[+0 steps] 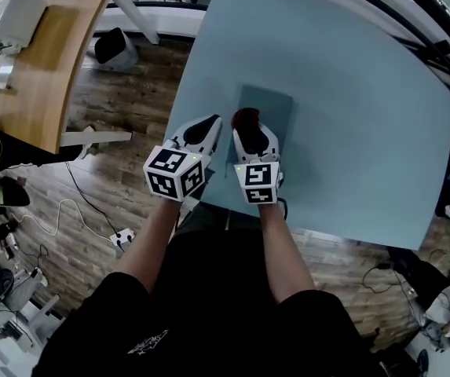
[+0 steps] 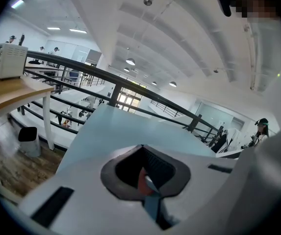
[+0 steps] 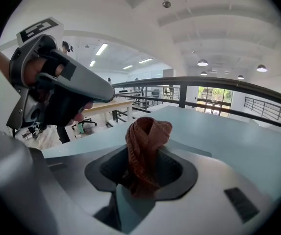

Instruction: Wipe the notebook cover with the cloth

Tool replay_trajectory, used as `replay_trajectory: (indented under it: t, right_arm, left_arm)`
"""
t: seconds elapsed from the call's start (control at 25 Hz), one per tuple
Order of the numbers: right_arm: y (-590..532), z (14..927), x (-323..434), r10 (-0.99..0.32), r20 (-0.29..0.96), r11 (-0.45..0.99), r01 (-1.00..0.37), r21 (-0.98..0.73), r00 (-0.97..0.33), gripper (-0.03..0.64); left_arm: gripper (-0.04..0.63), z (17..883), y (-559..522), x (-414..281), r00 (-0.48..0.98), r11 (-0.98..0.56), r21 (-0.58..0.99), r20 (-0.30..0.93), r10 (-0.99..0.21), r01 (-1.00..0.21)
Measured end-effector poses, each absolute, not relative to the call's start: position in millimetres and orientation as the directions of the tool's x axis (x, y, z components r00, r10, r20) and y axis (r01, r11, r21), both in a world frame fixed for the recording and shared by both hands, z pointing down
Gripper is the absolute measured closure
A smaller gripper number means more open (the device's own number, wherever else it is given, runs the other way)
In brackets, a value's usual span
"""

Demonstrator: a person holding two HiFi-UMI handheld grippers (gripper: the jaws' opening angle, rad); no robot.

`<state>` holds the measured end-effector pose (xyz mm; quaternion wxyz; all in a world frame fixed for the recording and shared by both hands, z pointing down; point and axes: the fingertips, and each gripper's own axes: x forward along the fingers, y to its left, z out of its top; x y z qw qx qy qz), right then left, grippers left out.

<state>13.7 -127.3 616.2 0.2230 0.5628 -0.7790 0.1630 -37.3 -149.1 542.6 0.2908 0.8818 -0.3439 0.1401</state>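
Observation:
In the head view a grey-blue notebook (image 1: 276, 108) lies flat on the light blue table (image 1: 350, 132), near its front edge. My right gripper (image 1: 246, 126) hovers over the notebook's near left part, shut on a bunched dark red cloth (image 1: 246, 117). In the right gripper view the cloth (image 3: 147, 133) sticks up out of the right gripper (image 3: 142, 155) as a twisted wad. My left gripper (image 1: 208, 124) sits just left of the notebook at the table's left edge, its jaws together with nothing in them. In its own view the left gripper (image 2: 141, 150) points across the bare table.
A wooden desk (image 1: 44, 53) stands at the left with a white bin (image 1: 115, 47) beside it on the wood floor. Cables and a power strip (image 1: 121, 238) lie on the floor near my legs. A railing (image 2: 106, 80) runs beyond the table.

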Motion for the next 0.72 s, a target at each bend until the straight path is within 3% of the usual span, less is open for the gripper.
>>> replay_trajectory:
  t: [0.72]
  right_arm:
    - [-106, 615, 76, -0.829, 0.543, 0.159, -0.987, 0.007, -0.13, 0.462]
  left_arm:
    - [0.589, 549, -132, -7, 0.774, -0.656, 0.425, 0.452, -0.443, -0.624]
